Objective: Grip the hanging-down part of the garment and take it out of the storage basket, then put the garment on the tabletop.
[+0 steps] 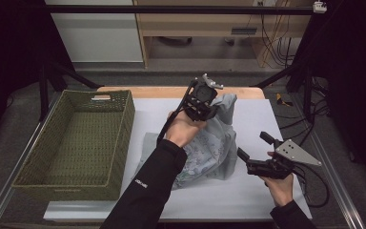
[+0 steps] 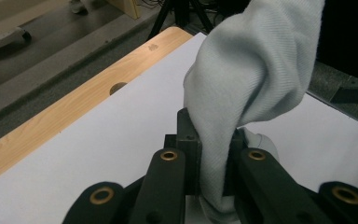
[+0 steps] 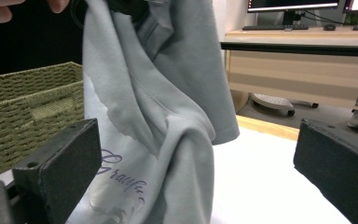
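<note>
the left claw [image 1: 204, 102], above centre of the high view, is clamped on a fold of a pale grey printed t-shirt [image 1: 209, 148], lifting that part off the white-covered bench [image 1: 248, 200]; the rest of the shirt trails down and lies crumpled at mid-frame. in the left gripper view the cloth [image 2: 242, 84] is pinched between the jaws. the right claw [image 1: 252, 151], lower right, stands wide, just beside the shirt's right edge, gripping nothing. a woven green basket [image 1: 76, 138] sits at the left.
</note>
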`<state>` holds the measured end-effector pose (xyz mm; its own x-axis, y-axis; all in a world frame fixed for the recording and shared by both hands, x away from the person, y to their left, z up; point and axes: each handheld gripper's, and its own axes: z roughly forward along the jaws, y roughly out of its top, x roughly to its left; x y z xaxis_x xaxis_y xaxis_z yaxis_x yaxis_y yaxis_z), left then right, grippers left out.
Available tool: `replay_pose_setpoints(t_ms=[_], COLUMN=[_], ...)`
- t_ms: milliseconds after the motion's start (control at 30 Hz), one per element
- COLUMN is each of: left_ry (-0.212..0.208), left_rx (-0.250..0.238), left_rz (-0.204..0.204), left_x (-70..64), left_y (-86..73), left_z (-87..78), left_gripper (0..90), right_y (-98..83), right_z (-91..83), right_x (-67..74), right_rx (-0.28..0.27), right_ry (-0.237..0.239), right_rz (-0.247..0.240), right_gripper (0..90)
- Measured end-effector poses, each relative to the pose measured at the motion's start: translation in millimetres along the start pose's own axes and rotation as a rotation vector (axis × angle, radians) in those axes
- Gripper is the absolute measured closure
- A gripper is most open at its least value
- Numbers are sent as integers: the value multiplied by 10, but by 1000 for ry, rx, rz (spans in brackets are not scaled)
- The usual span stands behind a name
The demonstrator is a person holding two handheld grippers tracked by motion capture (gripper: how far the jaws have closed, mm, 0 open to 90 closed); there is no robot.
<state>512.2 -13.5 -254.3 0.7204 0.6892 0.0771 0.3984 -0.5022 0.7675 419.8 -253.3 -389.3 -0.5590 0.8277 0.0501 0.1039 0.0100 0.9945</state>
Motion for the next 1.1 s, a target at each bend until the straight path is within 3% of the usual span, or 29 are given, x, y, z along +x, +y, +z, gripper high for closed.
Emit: replay_pose_setpoints(t_ms=[400,500,567,600,800,833,1100], left_ry=[-25,-24,-23,-24,-11,-12,-32], left_rx=[-16,-26,-36,-38,-84,-91,-181], left_rz=[-6,-18,-21,-31,-36,-41,-61], left_x=[-45,-10,14,18,50,59,60], left_y=[-243,-341,-423,-462,-700,-743,-1124], left_z=[145,163,181,194,254,262,290], left_gripper=[829,829,829,829,827,826,823], right_y=[-140,-160,-178,-180,-217,-219,-278], right_z=[-128,-141,-158,-166,-191,-191,-184], right_x=[-167,-195,-214,-203,-238,-228,-227], right_rx=[7,1,-3,-2,3,1,8], right_ry=[-9,-4,-5,1,4,8,26], right_rz=[12,29,10,32,1,36,26], right_gripper=[4,4,4,4,4,4,4])
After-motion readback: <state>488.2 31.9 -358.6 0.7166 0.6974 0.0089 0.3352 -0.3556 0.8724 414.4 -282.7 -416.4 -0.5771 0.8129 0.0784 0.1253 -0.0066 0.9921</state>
